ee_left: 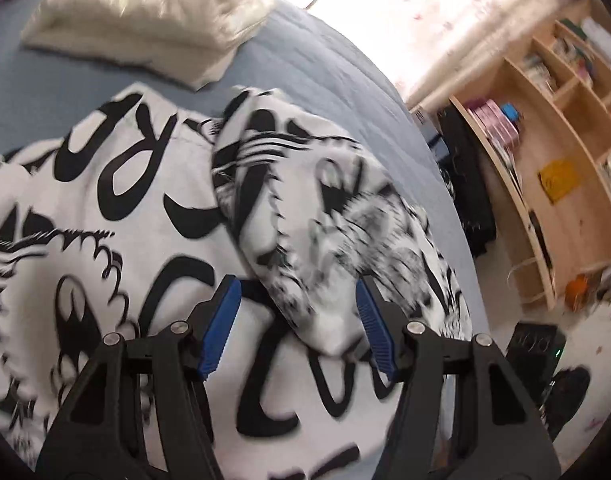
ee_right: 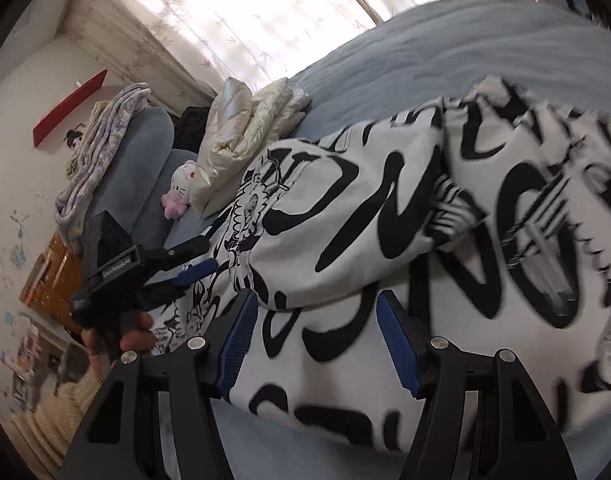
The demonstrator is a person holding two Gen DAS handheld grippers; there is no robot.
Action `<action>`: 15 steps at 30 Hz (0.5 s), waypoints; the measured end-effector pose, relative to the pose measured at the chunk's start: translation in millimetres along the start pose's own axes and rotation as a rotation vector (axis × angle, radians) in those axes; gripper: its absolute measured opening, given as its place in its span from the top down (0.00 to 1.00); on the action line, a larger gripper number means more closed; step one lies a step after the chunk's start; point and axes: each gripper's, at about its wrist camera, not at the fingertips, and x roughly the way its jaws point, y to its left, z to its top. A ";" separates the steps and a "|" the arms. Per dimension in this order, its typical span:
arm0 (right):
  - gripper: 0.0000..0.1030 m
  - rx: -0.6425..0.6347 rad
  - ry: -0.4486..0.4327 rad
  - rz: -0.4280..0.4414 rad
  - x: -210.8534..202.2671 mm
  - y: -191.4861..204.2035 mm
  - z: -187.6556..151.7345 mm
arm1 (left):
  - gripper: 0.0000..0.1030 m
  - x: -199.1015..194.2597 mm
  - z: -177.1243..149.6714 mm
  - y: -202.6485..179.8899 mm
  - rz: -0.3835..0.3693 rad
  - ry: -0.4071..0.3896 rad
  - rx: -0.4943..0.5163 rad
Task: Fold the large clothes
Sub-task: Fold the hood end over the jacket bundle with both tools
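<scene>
A: Where is the garment now?

B: The printed top (ee_left: 117,208) lies on the bed (ee_left: 325,76), one sleeve (ee_left: 329,224) folded across the body. My left gripper (ee_left: 297,320) is wide above that sleeve and holds nothing. My right gripper (ee_right: 317,344) is wide too, over the near edge.

A: How do I make the next fold well?

B: I think I pinch both layers at the edge, lift evenly, and keep the sleeve flat.

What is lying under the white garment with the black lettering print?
The white garment with black lettering lies on a blue-grey quilted bed cover, visible around its edges. A folded-over flap rests on top. Whatever lies beneath the garment's middle is covered.
</scene>
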 end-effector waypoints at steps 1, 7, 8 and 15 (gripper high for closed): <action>0.38 0.034 -0.009 0.014 7.0 -3.4 1.4 | 0.45 6.6 3.5 6.7 -0.020 0.001 -0.026; 0.80 0.077 -0.012 0.078 42.7 -3.1 19.7 | 0.45 30.2 11.2 26.4 -0.121 -0.021 -0.115; 0.85 0.076 -0.012 0.086 47.9 -0.7 26.0 | 0.45 35.6 12.5 28.0 -0.136 -0.026 -0.126; 0.92 0.172 -0.086 0.253 15.2 -12.9 46.3 | 0.43 69.8 23.2 25.0 -0.270 -0.010 -0.159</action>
